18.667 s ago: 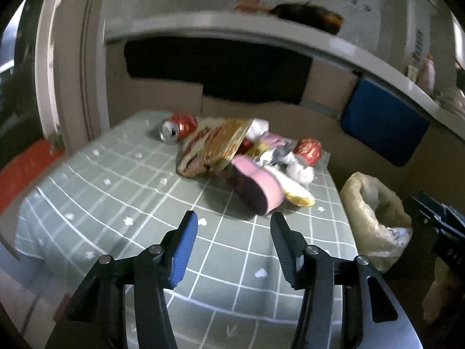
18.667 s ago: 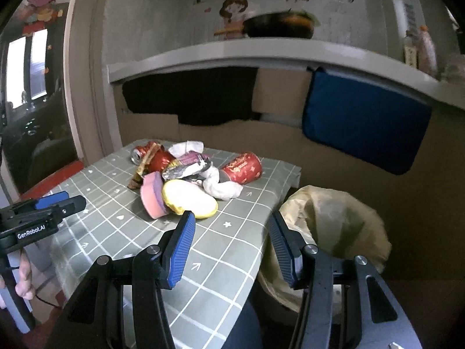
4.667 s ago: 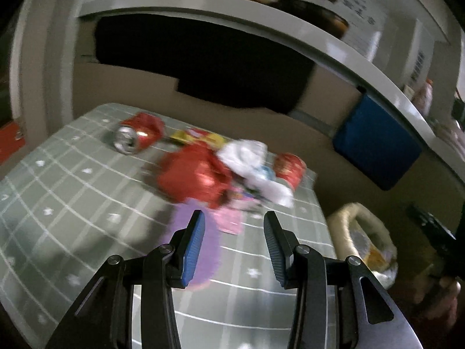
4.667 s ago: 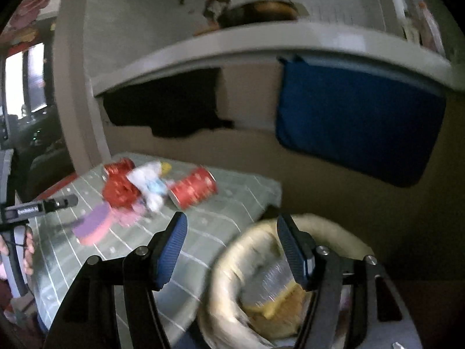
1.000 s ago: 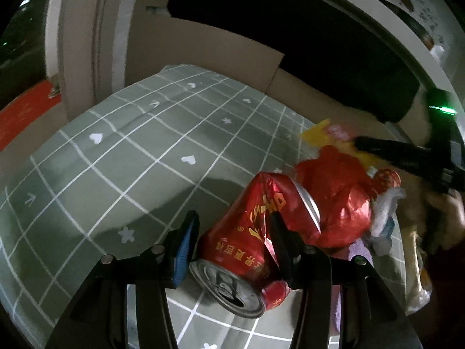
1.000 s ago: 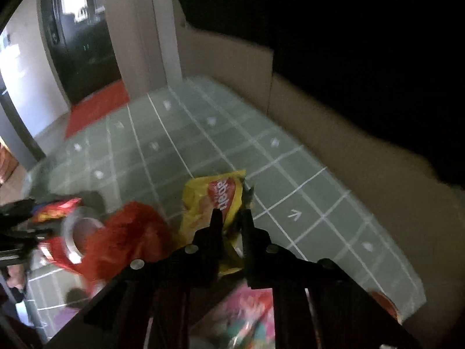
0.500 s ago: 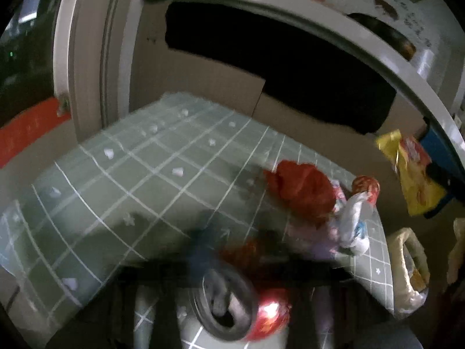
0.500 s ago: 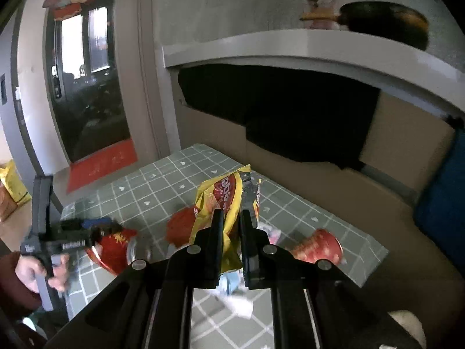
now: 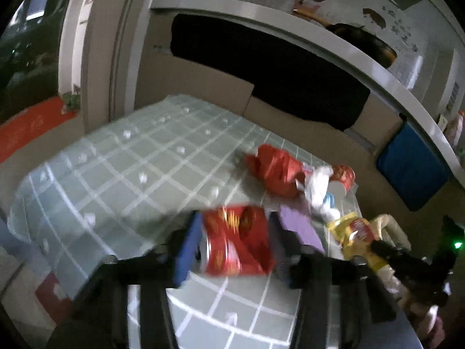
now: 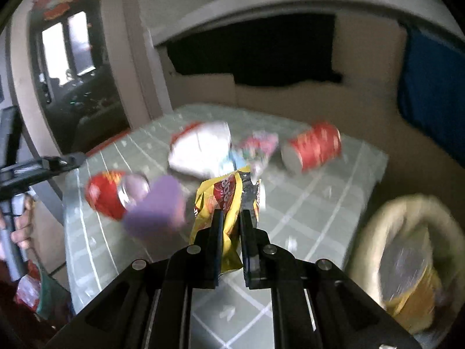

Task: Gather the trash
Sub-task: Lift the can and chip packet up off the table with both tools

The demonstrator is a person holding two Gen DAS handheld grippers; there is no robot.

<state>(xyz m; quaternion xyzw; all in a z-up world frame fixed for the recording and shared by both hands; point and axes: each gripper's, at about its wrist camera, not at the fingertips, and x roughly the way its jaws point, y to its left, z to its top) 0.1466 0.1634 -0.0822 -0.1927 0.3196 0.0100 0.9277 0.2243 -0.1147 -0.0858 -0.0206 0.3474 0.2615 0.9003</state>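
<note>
A dented red can (image 9: 235,241) sits between the blue pads of my left gripper (image 9: 232,242), held above the near part of the checked table (image 9: 130,174). Those jaws are opening with the can still pressed between them. My right gripper (image 10: 231,218) pinches a yellow snack bag (image 10: 226,195); its jaws are opening too, the bag still caught. The left wrist view shows this yellow snack bag (image 9: 354,232) at the table's right edge, beside the cream trash bag (image 9: 389,224). In the right wrist view the trash bag (image 10: 407,247) stands low on the right.
On the table lie a crumpled red wrapper (image 9: 276,171), a white wrapper (image 10: 203,145), a pink packet (image 10: 258,145), a purple sponge (image 10: 157,206) and a second red can (image 10: 314,145). A cardboard wall and a shelf close the far side. A hand (image 10: 20,226) grips the left tool.
My left gripper has lifted the red can and carried it rightward over the table. The right gripper has swung the yellow bag down and right, so the trash bag is now in its view.
</note>
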